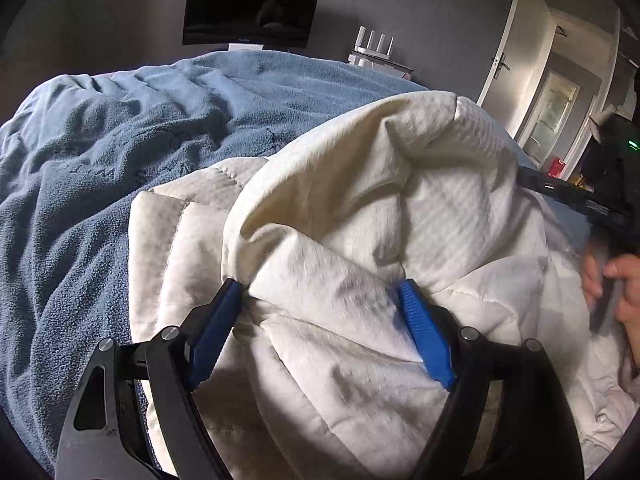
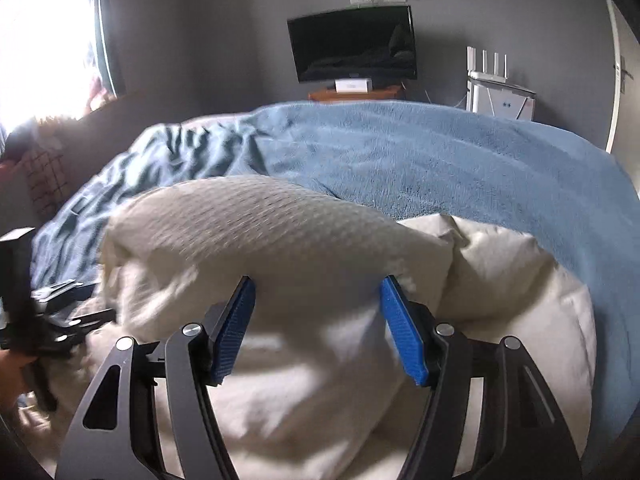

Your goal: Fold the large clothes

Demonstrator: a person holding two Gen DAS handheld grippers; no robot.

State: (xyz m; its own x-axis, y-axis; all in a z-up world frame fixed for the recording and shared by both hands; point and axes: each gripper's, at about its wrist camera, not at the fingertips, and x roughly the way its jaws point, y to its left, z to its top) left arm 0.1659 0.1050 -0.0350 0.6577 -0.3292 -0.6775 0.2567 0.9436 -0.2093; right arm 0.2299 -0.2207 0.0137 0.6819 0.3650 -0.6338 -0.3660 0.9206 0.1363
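Two grippers are each clamped on a thick bunch of the same cream quilted garment (image 1: pixel 352 216), which lies heaped on the near part of the bed, on top of the blue blanket (image 1: pixel 100 168). In the left wrist view the left gripper (image 1: pixel 320 312) has a gathered fold pinched between its blue fingers (image 1: pixel 424 340), the padded cloth bulging up and away beyond the tips. In the right wrist view the right gripper (image 2: pixel 318 316) likewise holds a rounded, waffle-textured roll of the garment, lifted clear of the cloth beneath and blurred. Both grips look wide because the stuff is bulky, not because anything is let go. The relation that matters: the held bulk sits straight ahead of both sets of fingers, its long axis running crosswise from one gripper to the other, with bare blanket stretching beyond toward the monitor (image 2: pixel 352 44). Neither hand looks clearly nearer to that open stretch, so the fold probably calls for both carrying the edge forward together.
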